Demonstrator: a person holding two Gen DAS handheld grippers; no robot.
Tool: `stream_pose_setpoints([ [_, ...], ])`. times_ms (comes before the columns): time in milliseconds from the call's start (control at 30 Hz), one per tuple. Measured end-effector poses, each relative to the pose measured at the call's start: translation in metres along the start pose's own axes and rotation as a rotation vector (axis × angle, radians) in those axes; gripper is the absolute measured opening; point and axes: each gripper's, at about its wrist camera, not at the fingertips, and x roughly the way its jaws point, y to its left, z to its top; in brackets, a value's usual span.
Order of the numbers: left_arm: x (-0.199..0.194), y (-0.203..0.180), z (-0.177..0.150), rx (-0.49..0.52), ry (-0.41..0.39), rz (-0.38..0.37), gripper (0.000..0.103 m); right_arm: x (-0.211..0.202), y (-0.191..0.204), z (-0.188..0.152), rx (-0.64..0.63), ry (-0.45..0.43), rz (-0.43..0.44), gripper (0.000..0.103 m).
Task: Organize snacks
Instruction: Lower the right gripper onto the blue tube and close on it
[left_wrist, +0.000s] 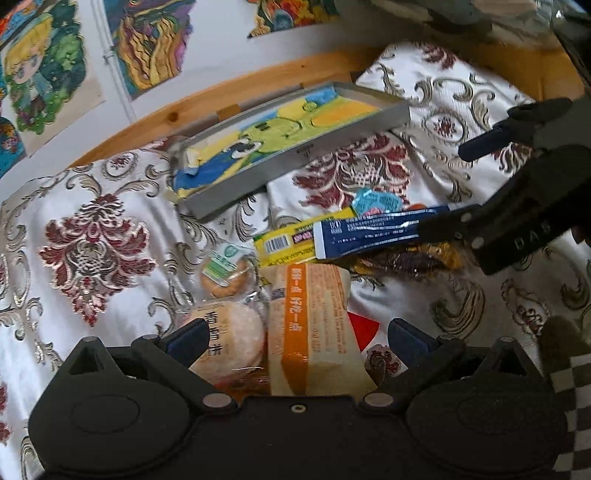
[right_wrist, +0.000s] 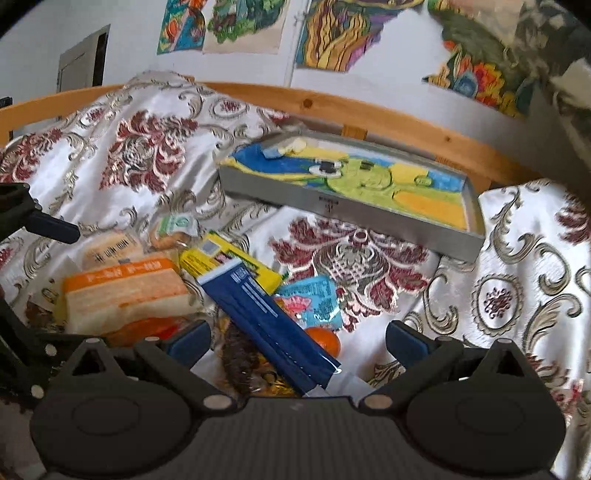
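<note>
A heap of snacks lies on a patterned cloth. My left gripper (left_wrist: 299, 336) is open around an orange-banded bread pack (left_wrist: 314, 325) and a round pastry (left_wrist: 225, 339). Beyond them lie a small green-labelled cookie (left_wrist: 225, 273), a yellow packet (left_wrist: 288, 243) and a long blue packet (left_wrist: 369, 230). My right gripper (right_wrist: 299, 343) is open over the blue packet (right_wrist: 258, 310), with a light-blue sachet (right_wrist: 314, 295), an orange ball-shaped item (right_wrist: 325, 339) and a brown wrapped snack (right_wrist: 240, 362) close by. A grey tray (left_wrist: 258, 177) with a frog drawing on its floor sits behind the heap.
A wooden rail (right_wrist: 369, 110) runs behind the tray (right_wrist: 332, 203), below a wall covered with coloured drawings (left_wrist: 40, 85). The floral cloth (left_wrist: 92, 251) spreads wrinkled to the left and right. A checked fabric (left_wrist: 569, 369) shows at the lower right of the left wrist view.
</note>
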Motion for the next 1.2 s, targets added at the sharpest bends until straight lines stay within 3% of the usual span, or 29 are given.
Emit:
stream_pose_setpoints([
  [200, 0.013, -0.001, -0.001, 0.03, 0.001, -0.012, 0.102, 0.016, -0.001, -0.003, -0.057, -0.001, 0.063, 0.093],
  [500, 0.019, 0.001, -0.003, 0.024, -0.003, -0.063, 0.088, 0.027, 0.005, -0.007, -0.152, 0.025, 0.089, 0.067],
  [700, 0.021, 0.0, -0.003, 0.027, 0.006, -0.075, 0.08, 0.03, 0.004, -0.008, -0.148, 0.035, 0.095, 0.066],
  [900, 0.029, 0.0, -0.004, 0.018, 0.044, -0.07, 0.06, 0.034, 0.004, -0.008, -0.135, 0.044, 0.105, 0.064],
  [1067, 0.031, 0.003, -0.004, -0.009, 0.038, -0.079, 0.054, 0.032, 0.011, -0.007, -0.17, 0.045, 0.111, 0.05],
  [1200, 0.029, 0.003, -0.005, -0.017, 0.026, -0.083, 0.053, 0.032, 0.017, -0.008, -0.19, 0.055, 0.109, 0.044],
])
